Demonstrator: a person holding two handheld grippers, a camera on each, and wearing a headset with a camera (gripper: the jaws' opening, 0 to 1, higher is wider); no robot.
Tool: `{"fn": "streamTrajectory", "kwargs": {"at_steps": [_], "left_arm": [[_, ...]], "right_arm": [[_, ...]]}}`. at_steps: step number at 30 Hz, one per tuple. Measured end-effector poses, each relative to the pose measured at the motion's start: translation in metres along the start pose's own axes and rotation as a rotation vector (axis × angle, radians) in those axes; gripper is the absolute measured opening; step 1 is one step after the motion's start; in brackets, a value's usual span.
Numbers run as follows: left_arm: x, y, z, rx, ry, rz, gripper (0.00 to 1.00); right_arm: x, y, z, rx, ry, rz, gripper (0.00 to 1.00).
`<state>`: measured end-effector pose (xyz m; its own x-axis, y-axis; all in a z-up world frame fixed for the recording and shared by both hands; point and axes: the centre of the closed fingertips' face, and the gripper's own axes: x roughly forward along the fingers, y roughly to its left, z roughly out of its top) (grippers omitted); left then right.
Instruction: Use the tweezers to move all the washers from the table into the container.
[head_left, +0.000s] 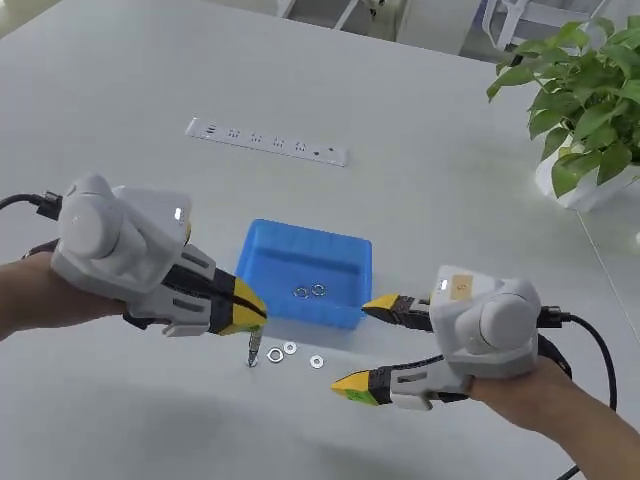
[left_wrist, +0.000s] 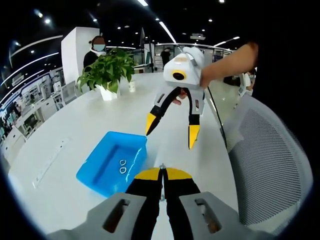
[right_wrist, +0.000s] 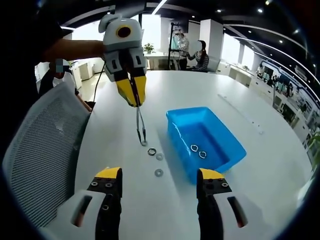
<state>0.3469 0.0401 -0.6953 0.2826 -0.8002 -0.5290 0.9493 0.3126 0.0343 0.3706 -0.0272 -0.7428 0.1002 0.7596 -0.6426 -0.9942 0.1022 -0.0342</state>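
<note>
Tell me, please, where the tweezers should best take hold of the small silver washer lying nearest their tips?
Probably its thin rim: the small silver washer lies flat on the white table, so bring the metal tweezers in the left tool steeply from above, one tip through the hole, one outside.

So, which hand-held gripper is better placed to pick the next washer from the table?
Left. The left hand-held gripper is shut on the tweezers, whose tips point down next to the loose washers. The right hand-held gripper is open and empty.
</note>
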Motion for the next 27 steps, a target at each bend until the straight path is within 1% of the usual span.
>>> {"fn": "streamTrajectory", "kwargs": {"at_steps": [8, 10, 20, 27], "left_arm": [[0.0002, 0.0000, 0.0018, 0.005, 0.000, -0.007, 0.05], [0.0010, 0.0000, 0.0006, 0.007, 0.005, -0.009, 0.05], [-0.0008, -0.0026, -0.0005, -0.019, 0.003, -0.011, 0.05], [0.0001, -0.0034, 0.0000, -0.015, 0.000, -0.011, 0.05]], "right_arm": [[0.0012, 0.0001, 0.0000, 0.001, 0.002, -0.002, 0.61], [0.0015, 0.0001, 0.0002, 0.002, 0.001, -0.003, 0.61], [0.0030, 0.0024, 0.0012, 0.001, 0.000, 0.005, 0.60], [0.0046, 0.0021, 0.0033, -0.002, -0.003, 0.006, 0.60]]}}
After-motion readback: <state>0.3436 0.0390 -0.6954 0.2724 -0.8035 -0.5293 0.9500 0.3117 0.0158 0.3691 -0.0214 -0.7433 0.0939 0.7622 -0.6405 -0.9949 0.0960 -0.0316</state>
